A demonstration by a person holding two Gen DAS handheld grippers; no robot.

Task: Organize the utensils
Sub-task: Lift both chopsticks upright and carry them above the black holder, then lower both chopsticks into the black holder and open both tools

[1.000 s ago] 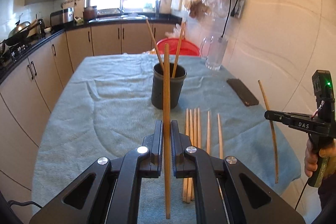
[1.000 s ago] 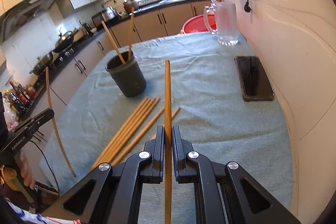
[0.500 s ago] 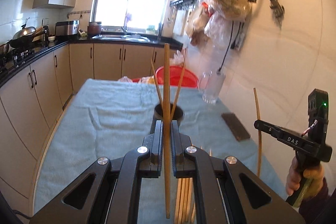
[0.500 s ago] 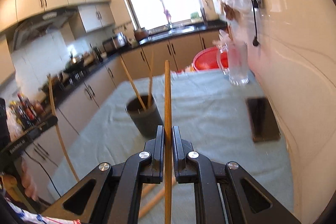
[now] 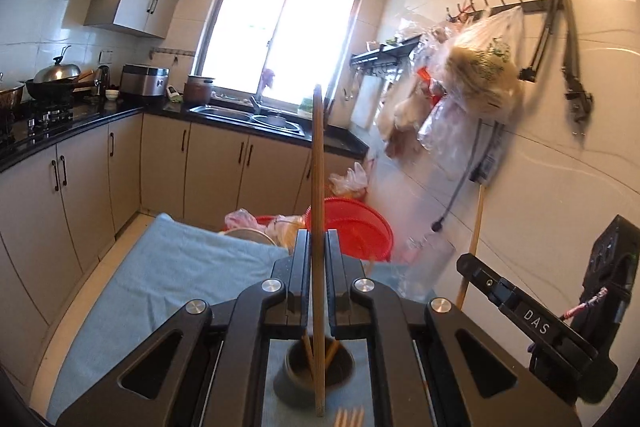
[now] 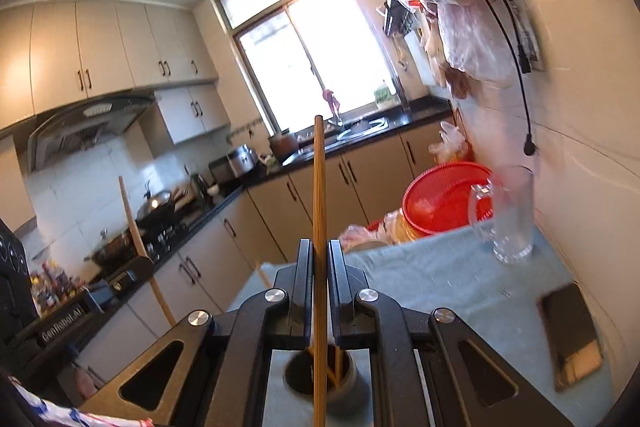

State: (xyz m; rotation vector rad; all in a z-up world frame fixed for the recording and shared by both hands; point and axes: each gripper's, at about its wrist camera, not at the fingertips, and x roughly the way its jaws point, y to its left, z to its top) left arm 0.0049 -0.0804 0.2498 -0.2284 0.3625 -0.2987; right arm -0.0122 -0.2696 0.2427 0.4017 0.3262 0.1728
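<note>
Two hand-held grippers are up over the table [image 6: 432, 279], each pinching a single wooden chopstick that stands upright between its pressed-together jaws. The left hand-held gripper [image 5: 315, 247] clamps its chopstick [image 5: 317, 163] near the lower third, so the long upper part rises in front of the window and the short lower end hangs just in front of the dark utensil cup [image 5: 314, 373]. The right hand-held gripper [image 6: 319, 255] grips its own chopstick [image 6: 319, 187] the same way, its lower end crossing the mouth of the cup in that view.

The cup stands on the light blue towel [image 5: 180, 267] that covers the table, seen through the gap in each gripper's frame, and a couple of chopsticks already lean inside it. In the left wrist view the tips of several loose chopsticks [image 5: 351, 419] lie on the towel at the bottom edge, just in front of the cup.

At the far end of the table sit a red basket [image 6: 444, 203] and a clear glass mug [image 6: 514, 215]; a dark phone [image 6: 572, 335] lies flat near the wall side. Each gripper shows at the edge of the other's view, chopstick in its jaws.
</note>
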